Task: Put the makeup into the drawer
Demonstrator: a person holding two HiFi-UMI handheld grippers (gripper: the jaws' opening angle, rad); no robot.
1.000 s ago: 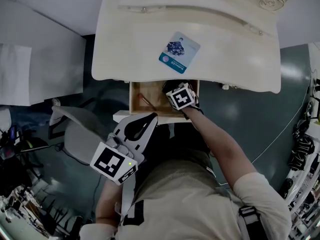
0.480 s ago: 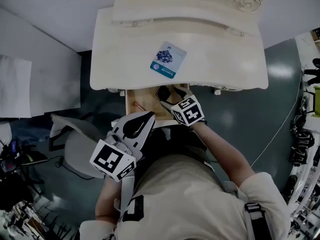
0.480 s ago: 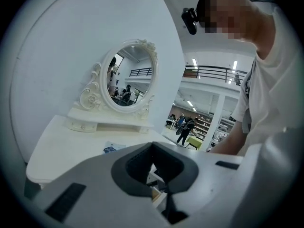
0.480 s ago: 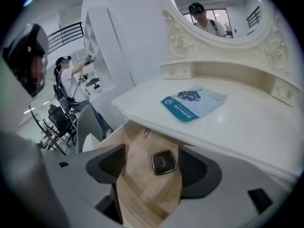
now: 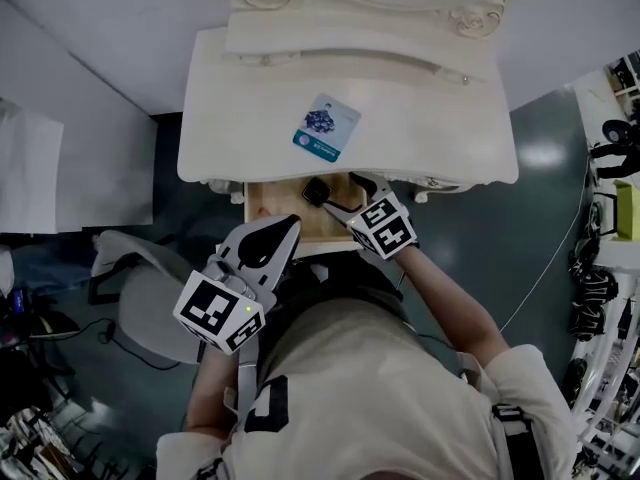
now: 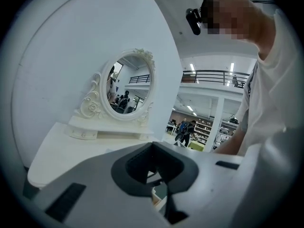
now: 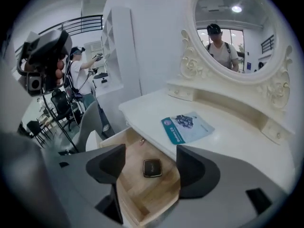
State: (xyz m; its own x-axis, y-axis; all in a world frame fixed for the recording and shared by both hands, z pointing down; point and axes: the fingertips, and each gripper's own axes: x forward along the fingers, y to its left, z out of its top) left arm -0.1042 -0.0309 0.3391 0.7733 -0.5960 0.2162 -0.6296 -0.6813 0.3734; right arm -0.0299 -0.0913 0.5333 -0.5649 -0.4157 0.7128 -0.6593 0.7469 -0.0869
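Makeup compact (image 7: pixel 152 167) lies flat on the wooden floor of the open drawer (image 7: pixel 142 194), toward its back, clear of the walls. Right hand-held gripper (image 7: pixel 151 151) hangs just above it, jaws spread wide, nothing between the pads; the compact shows through the gap but is not touched, so it reads as released. Left hand-held gripper (image 6: pixel 153 148) is clenched on nothing, tips together, held near the person's body in front of the drawer front and pointing over the tabletop (image 7: pixel 228 141). Judgement: the placing step is done for this item and the release is complete. A teal-and-white packet (image 7: pixel 186 127) sits on the tabletop just behind the drawer opening; can't tell if it counts as makeup for this task. If it does, the next move is a flat pick off a hard surface, which needs a jaw edge under the packet rim or a slide to the tabletop edge. If not, the next move is lifting the right hand-held gripper straight out of the drawer, then pushing the drawer front squarely so it doesn't bind.
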